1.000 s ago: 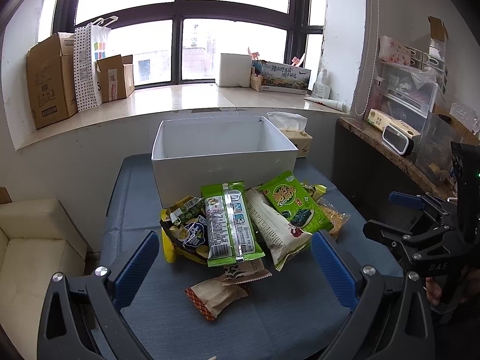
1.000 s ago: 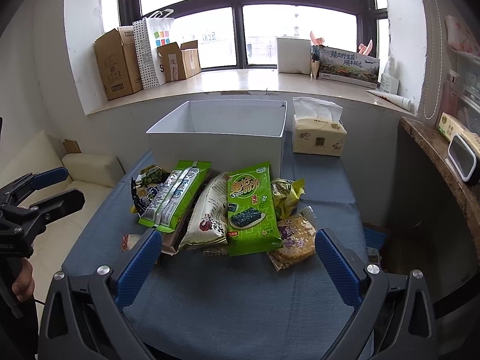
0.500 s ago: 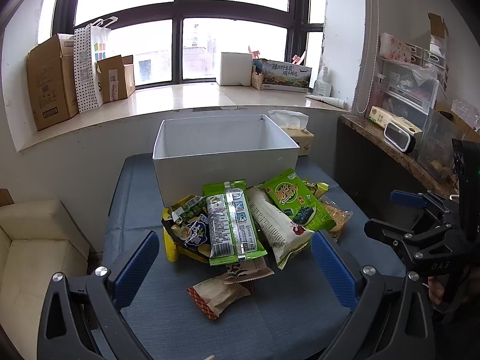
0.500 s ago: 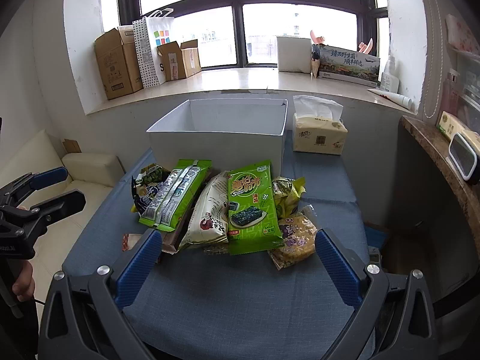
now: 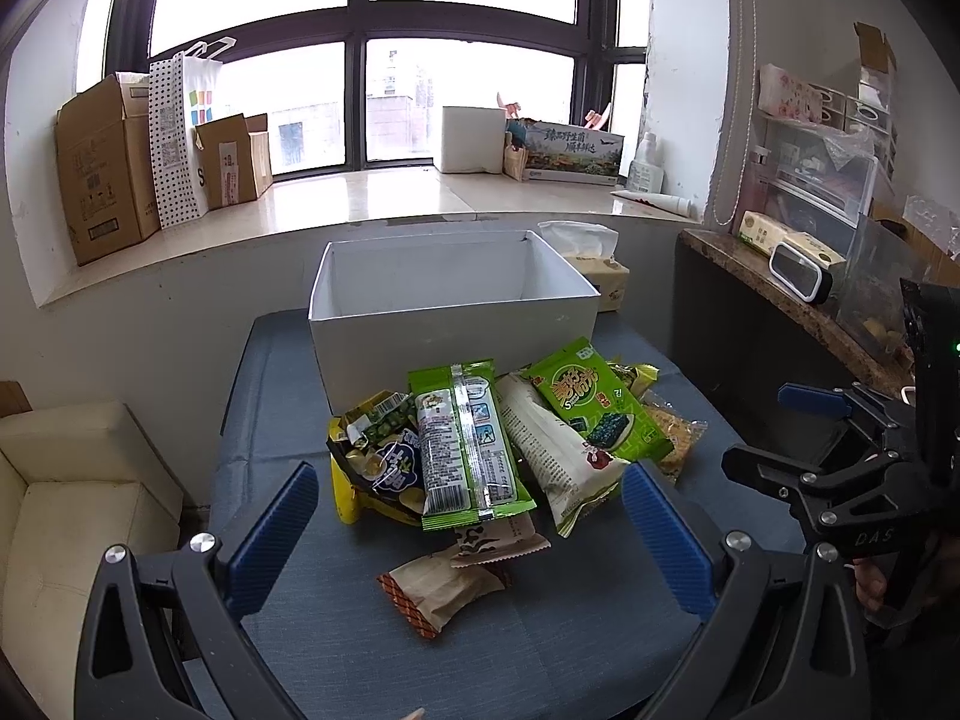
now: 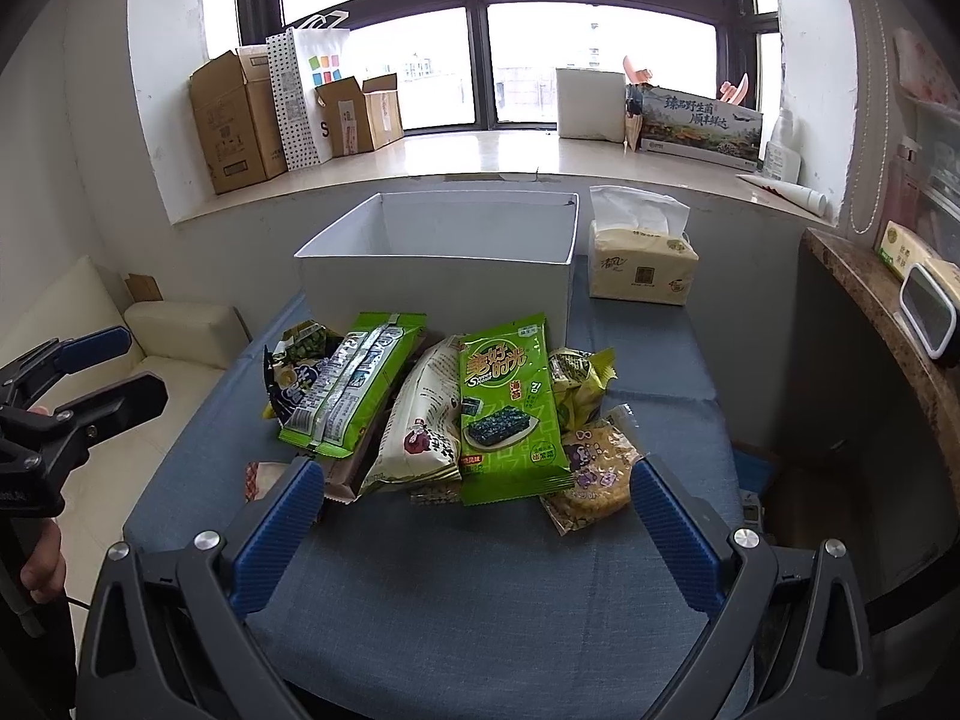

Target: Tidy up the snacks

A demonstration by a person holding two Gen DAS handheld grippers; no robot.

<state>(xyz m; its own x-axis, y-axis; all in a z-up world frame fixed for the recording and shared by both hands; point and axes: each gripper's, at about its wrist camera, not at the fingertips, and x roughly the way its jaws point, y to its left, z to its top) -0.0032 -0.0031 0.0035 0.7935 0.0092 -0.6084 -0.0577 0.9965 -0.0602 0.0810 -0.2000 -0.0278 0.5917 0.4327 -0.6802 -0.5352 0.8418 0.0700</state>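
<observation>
Left wrist view: left gripper (image 5: 468,531) hangs low over the blue fabric-covered surface (image 5: 540,648), its blue-padded fingers (image 5: 273,537) spread wide with nothing between them.
Right wrist view: right gripper (image 6: 471,531) likewise spread wide and empty, fingers (image 6: 672,534) apart above the surface.
Snack pile: heaped just ahead of both pairs of fingers, between them and the open white cardboard box (image 5: 453,312).
Pile contents: a long green-and-silver foil packet (image 5: 465,447) on top, a white paper-look pouch (image 6: 420,420) beside it, and a bright green seaweed snack bag (image 6: 510,414) overlapping that pouch.
Nearest to left fingers: a small tan wrapper with an orange checked edge (image 5: 441,591) lies alone on the surface, just this side of the pile.
Nearest to right fingers: a clear bag of yellow crisped pieces (image 6: 597,468), just inside the right-hand finger.
In the way: the whole pile sits against the box's front wall; packets overlap, so lower ones are partly covered.
Box interior: appears empty as far as visible.
Other things: a yellow tissue pack (image 6: 642,258) stands beside the box's far right corner; brown cardboard cartons (image 5: 102,168) line the windowsill beyond.
</observation>
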